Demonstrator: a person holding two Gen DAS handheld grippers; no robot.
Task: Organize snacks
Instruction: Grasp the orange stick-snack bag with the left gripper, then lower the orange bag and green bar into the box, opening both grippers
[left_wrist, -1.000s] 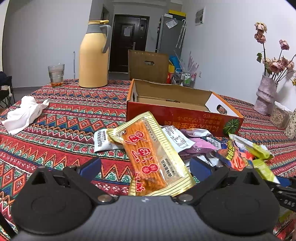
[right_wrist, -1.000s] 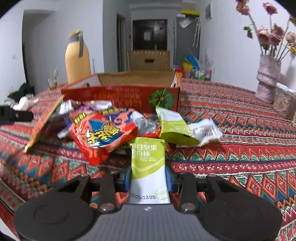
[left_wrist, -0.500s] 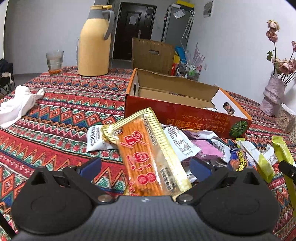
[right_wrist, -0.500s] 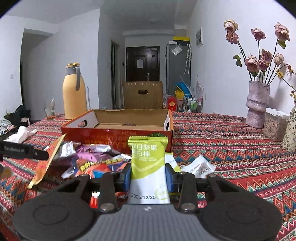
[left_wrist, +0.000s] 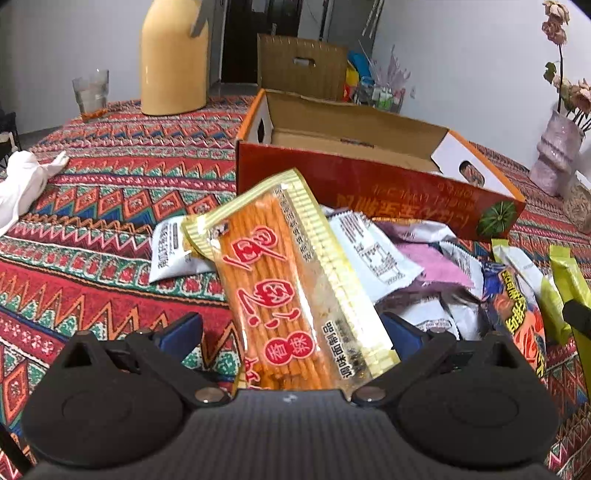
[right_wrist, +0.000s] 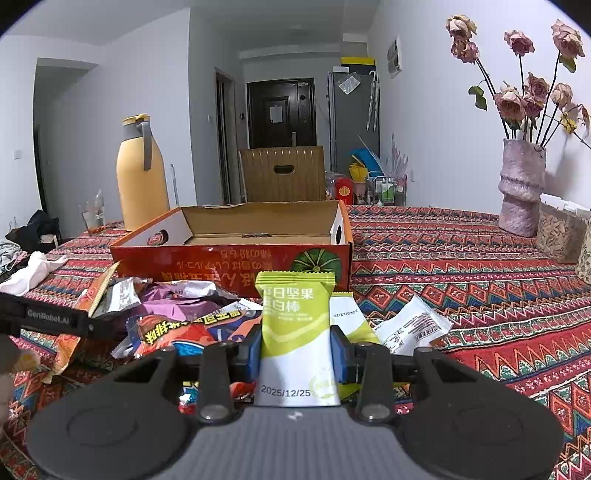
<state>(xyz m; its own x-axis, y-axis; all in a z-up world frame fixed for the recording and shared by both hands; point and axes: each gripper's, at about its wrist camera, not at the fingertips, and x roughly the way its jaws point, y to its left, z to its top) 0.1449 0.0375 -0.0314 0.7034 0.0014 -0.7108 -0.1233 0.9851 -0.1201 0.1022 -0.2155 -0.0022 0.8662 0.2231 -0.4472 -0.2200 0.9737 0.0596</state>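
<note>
A long orange stick-snack packet (left_wrist: 280, 280) lies tilted on the snack pile (left_wrist: 424, 266), in front of the open red cardboard box (left_wrist: 369, 192). My left gripper (left_wrist: 291, 330) is open around the packet's lower end, and the left pad stands clear of it. In the right wrist view my right gripper (right_wrist: 297, 350) is shut on a green and white nut-bar packet (right_wrist: 295, 325), held upright above the pile (right_wrist: 177, 314). The box (right_wrist: 221, 266) stands just behind it. The left gripper's finger (right_wrist: 55, 321) crosses the orange packet (right_wrist: 92, 295) there.
A yellow thermos (left_wrist: 173, 62) and a glass (left_wrist: 90, 92) stand at the table's far left. A white cloth (left_wrist: 22, 184) lies at the left edge. A vase of dried roses (right_wrist: 521, 188) and jars (right_wrist: 557, 236) stand at the right. A brown chair back (right_wrist: 282, 173) rises behind the box.
My left gripper moved in and down over the orange packet, which looks larger now. My right gripper lifted the green packet off the pile and tilted up towards the box.
</note>
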